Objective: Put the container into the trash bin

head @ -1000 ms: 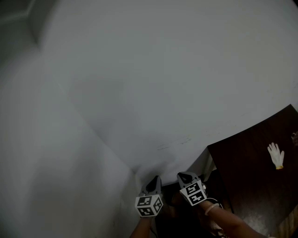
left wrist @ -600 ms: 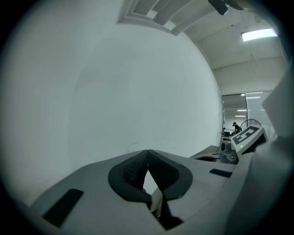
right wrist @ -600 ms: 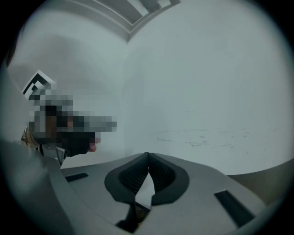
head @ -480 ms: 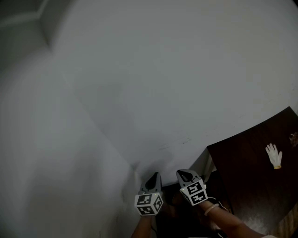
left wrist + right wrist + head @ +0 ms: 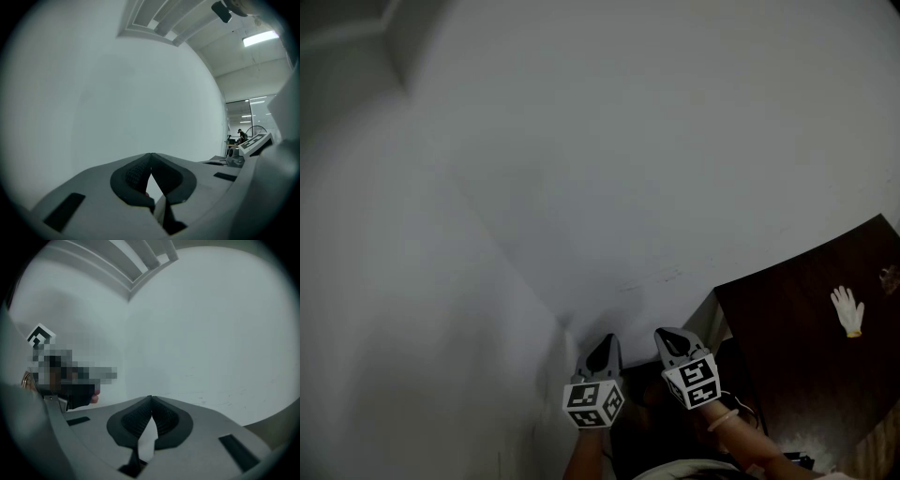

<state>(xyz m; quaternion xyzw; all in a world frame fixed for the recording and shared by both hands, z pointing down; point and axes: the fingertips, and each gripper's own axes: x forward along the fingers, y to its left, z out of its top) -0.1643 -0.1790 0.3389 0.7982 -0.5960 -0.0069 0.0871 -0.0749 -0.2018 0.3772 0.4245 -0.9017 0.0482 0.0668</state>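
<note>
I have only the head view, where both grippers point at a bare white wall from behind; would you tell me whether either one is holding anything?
Observer: Neither is. The left gripper and the right gripper each have their jaws closed tip to tip, with nothing between them.
Operator: Thank you. Does either gripper view show the container or the trash bin?
Observer: No, neither appears in any view. All the left gripper view adds is a lit ceiling lamp at upper right and, far off below it, a person.
</note>
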